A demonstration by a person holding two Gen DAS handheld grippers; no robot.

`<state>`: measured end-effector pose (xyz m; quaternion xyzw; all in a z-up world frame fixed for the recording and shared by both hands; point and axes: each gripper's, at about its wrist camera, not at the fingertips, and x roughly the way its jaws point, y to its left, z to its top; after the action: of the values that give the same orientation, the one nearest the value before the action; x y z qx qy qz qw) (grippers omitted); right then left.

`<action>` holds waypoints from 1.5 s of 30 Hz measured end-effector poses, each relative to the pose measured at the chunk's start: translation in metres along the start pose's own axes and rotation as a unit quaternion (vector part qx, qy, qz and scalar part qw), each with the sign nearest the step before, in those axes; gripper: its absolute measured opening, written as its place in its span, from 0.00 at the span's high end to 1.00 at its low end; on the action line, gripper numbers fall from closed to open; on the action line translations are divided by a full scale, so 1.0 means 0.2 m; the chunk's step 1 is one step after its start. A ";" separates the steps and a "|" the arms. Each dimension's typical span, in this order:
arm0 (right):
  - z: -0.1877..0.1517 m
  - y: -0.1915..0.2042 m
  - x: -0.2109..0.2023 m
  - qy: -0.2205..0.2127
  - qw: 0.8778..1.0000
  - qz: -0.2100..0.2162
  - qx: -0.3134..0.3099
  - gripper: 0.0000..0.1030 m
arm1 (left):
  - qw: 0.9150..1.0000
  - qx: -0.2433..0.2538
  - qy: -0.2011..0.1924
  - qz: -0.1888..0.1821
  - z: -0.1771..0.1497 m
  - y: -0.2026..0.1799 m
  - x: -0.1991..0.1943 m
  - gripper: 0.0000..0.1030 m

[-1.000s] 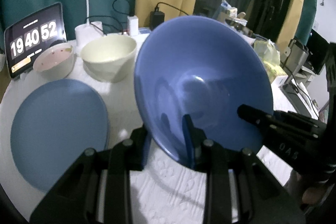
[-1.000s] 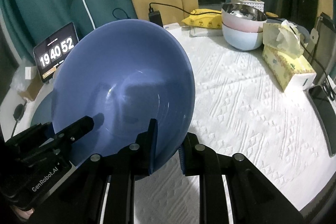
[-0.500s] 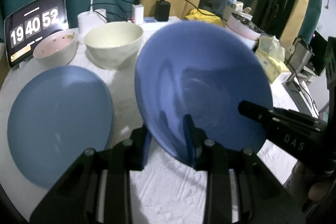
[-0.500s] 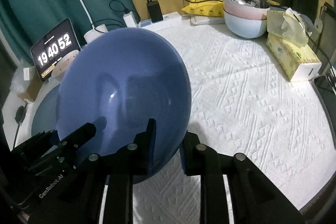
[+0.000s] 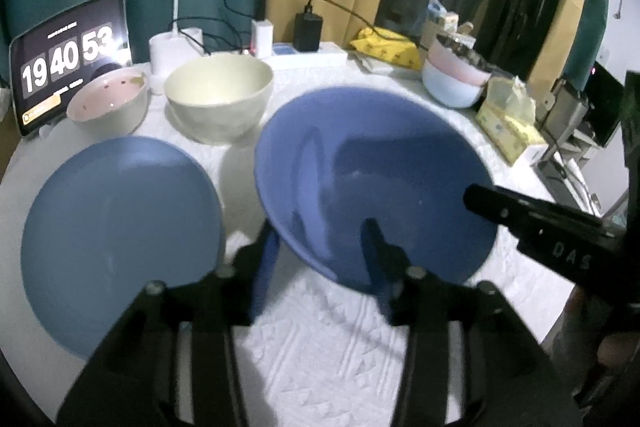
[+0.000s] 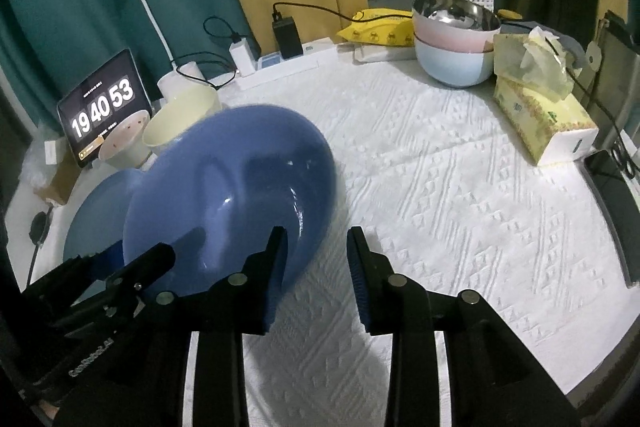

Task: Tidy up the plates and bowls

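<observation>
A large blue bowl [image 5: 372, 179] sits low over the white tablecloth, slightly tilted and blurred. My left gripper [image 5: 320, 251] straddles its near rim, one finger inside and one outside. Its jaws are opening and the pads stand off the rim. My right gripper [image 6: 316, 255] is at the bowl's [image 6: 232, 195] right rim. Its jaws are opening too, with the right finger well clear of the bowl. A flat blue plate [image 5: 116, 235] lies to the left. Behind it stand a cream bowl [image 5: 218, 95] and a pink bowl [image 5: 108, 103].
A stack of pink and light-blue bowls with a steel one on top [image 6: 456, 39] stands at the back right, beside a tissue box [image 6: 540, 115]. A tablet clock [image 5: 68, 63], a lamp base [image 5: 172, 47] and a power strip [image 6: 288, 61] line the back edge.
The blue bowl has come down from a steep upright tilt to low over the cloth. Both grippers' jaws have widened and no longer pinch its rim.
</observation>
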<state>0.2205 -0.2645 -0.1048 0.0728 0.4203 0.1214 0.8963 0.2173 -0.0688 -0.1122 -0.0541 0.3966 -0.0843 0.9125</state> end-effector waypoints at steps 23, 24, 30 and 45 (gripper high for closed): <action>0.12 0.14 -0.12 -0.043 0.999 0.010 -0.025 0.68 | 0.998 -0.011 -0.054 0.027 0.10 0.13 -0.20 0.55; 0.13 0.15 -0.13 -0.044 0.999 0.011 -0.028 0.68 | 0.998 -0.011 -0.055 0.028 0.11 0.14 -0.21 0.55; 0.19 0.23 -0.12 -0.050 0.998 0.016 -0.040 0.68 | 0.997 -0.016 -0.067 0.033 0.16 0.20 -0.24 0.54; 0.33 0.45 -0.02 -0.055 0.995 0.032 -0.080 0.68 | 0.995 -0.027 -0.089 0.037 0.27 0.38 -0.26 0.54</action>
<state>0.2544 -0.1803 -0.0387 0.0207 0.3567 0.1789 0.9167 0.2293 0.0169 -0.0508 -0.0709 0.3181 -0.0343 0.9448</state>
